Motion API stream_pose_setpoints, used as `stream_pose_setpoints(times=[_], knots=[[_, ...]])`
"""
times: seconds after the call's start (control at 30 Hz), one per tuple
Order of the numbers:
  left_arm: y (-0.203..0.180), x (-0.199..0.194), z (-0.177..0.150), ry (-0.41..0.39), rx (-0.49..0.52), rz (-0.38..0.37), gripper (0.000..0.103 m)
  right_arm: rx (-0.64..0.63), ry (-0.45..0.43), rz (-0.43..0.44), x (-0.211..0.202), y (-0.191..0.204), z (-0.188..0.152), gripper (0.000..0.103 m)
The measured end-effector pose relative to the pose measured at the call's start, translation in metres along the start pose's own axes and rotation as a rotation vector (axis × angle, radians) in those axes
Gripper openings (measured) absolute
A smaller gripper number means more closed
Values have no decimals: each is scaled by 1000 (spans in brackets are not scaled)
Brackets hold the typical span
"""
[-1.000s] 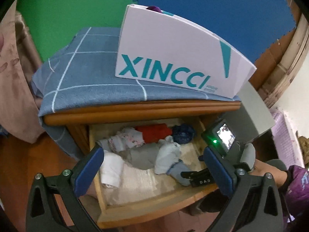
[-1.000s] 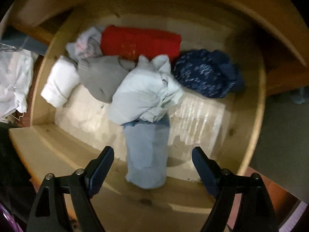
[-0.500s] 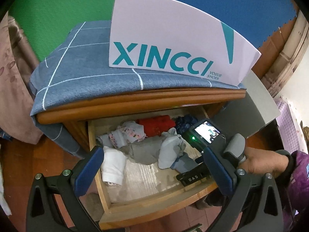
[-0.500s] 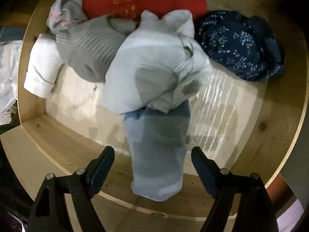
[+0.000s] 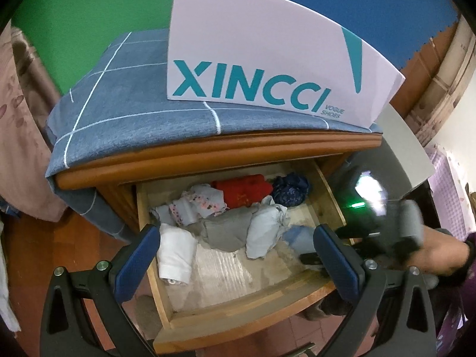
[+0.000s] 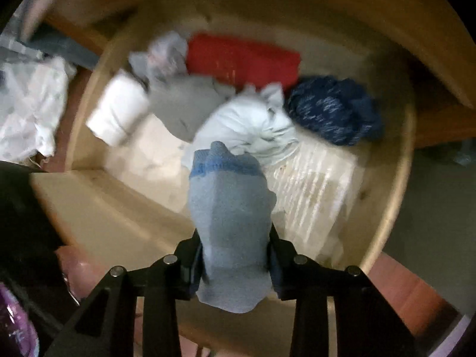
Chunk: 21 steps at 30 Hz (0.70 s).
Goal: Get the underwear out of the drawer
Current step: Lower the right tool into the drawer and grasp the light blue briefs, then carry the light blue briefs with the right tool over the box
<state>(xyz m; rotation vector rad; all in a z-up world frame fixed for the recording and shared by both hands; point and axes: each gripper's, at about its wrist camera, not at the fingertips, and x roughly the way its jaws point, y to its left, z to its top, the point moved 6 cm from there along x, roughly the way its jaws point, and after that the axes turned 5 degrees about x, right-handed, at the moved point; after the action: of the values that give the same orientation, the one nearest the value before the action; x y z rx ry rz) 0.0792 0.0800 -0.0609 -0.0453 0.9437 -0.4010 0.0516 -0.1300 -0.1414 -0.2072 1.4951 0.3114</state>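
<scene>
Two grippers in view, one clenched and one released. Right gripper [image 6: 236, 263] clamped on the blue-grey rolled underwear [image 6: 230, 226], both fingers pressed against its sides, the roll sticking out forward between them and raised a little over the front part of the open drawer [image 6: 395, 178]. Same roll seen from the left wrist view [image 5: 299, 238] at the right front of the drawer [image 5: 238, 312], partly hidden behind the left gripper's right finger; right gripper there blurred [image 5: 369, 238], just beside the drawer's right wall. Left gripper [image 5: 236, 260] released, fingers wide apart, nothing between them, held above the drawer front.

Ahead of the held roll, touching or nearly touching: a pale blue bundle [image 6: 253, 122]. Farther ahead and to the left: a grey piece [image 6: 184, 107] and a white roll [image 6: 119, 113]. At the far wall: a red folded piece [image 6: 244, 59], with a dark blue patterned bundle [image 6: 333, 110] to its right and a flowered light piece [image 5: 196, 205] to its left. On top of the cabinet, beyond the drawer: a blue checked cloth [image 5: 125, 104] and a white XINCCI shoe box [image 5: 267, 59] standing on it
</scene>
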Motion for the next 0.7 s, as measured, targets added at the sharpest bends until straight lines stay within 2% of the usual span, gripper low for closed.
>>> stream_pose_setpoints(times=[0.23, 0.33, 0.5, 0.57, 0.63, 0.7], knots=[[4, -2, 1, -7, -28, -10, 102, -18, -228, 105, -112, 10, -19, 36], [3, -3, 1, -8, -29, -11, 102, -26, -327, 140, -157, 26, -24, 36], [-1, -4, 1, -17, -10, -1, 102, -27, -490, 175, -254, 30, -15, 36], [-3, -5, 1, -17, 5, 5, 102, -21, -542, 173, -287, 24, 4, 36], [-6, -5, 1, -14, 21, 9, 102, -10, -576, 133, -304, 16, 23, 36], [-7, -6, 1, -18, 33, 16, 102, 23, -586, 131, -319, 5, 52, 37]])
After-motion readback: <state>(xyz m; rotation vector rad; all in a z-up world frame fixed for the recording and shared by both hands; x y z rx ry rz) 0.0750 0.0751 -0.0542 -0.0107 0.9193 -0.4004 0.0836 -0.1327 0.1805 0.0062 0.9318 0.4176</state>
